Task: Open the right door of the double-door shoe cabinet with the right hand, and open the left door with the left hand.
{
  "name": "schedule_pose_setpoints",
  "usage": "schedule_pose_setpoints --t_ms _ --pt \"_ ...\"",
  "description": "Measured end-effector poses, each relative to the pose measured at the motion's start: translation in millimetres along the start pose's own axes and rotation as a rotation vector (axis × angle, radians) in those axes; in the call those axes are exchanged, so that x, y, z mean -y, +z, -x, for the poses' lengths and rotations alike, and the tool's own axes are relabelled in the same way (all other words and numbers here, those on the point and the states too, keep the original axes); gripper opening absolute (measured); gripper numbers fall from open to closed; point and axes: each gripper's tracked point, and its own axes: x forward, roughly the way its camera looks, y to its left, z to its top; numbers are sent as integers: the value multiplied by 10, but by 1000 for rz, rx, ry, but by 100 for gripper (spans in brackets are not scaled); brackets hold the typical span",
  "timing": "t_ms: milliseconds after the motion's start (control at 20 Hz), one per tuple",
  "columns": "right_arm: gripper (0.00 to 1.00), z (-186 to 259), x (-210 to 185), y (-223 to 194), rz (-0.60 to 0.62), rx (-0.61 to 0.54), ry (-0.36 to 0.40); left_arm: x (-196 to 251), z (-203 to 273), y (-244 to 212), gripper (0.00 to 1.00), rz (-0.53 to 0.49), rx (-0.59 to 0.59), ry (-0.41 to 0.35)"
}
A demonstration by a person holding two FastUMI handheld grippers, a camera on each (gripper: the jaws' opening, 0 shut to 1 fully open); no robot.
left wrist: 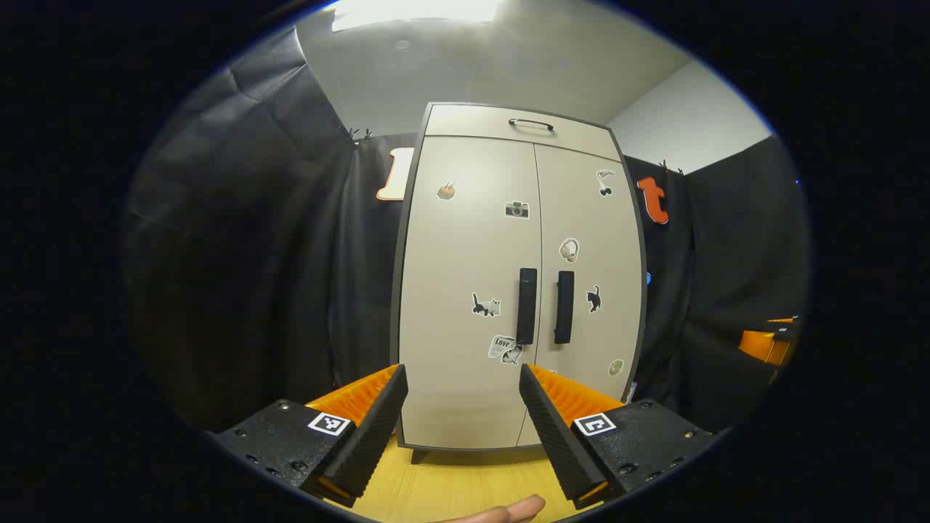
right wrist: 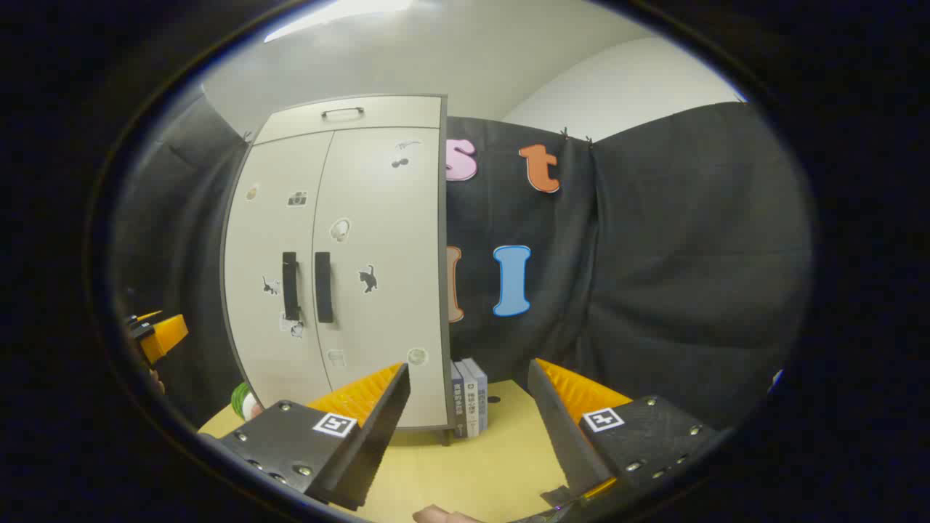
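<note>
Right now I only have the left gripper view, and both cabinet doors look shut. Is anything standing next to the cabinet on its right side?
Observer: Yes. A few books stand upright on the yellow surface, against the right side of the cabinet.
Operator: And the right gripper, open or shut?
Observer: Open. The right gripper is spread wide, aimed near the cabinet's right edge and touching nothing.

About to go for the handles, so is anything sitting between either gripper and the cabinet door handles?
Nothing visible does. The left gripper is open, facing the left handle across bare tabletop. The right gripper is open; the right handle lies up-left of it, unobstructed.
</note>
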Motion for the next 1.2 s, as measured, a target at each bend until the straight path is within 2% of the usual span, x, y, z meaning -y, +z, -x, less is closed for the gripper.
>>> schedule_pose_setpoints --t_ms 100,300,450,700,750,800,850,900,1100,1150,1200 --pt "93 -14 -29 -41 18 -4 -2 -33 12 -22 96 -9 -4 4" --pt "93 -83 -146 -144 24 -18 20 -18 -12 -100 96 -15 -16 -4" --pt "98 -219 -180 -224 18 -38 23 -27 -35 -144 96 -20 -22 -7" --pt "98 -455 -266 -336 0 -66 55 16 -100 -243 96 -47 -24 -29" --pt "94 -530 -323 -369 13 -71 69 20 -118 -267 96 -44 -28 -28" --pt "97 -611 -353 -394 23 -78 71 32 -154 -300 96 -38 -34 -24" --pt "94 -701 -394 -409 24 -83 73 37 -177 -345 96 -36 -43 -19" --pt "98 -797 -486 -401 19 -86 87 47 -188 -385 96 -41 -51 -18" --pt "97 -1258 -1000 -250 4 -88 166 119 -256 -505 96 -60 -73 -43" --pt "94 -1361 -1133 -190 9 -79 185 142 -279 -517 96 -64 -71 -56" --pt "97 -1469 -1254 -138 2 -81 200 149 -287 -532 96 -70 -70 -68"
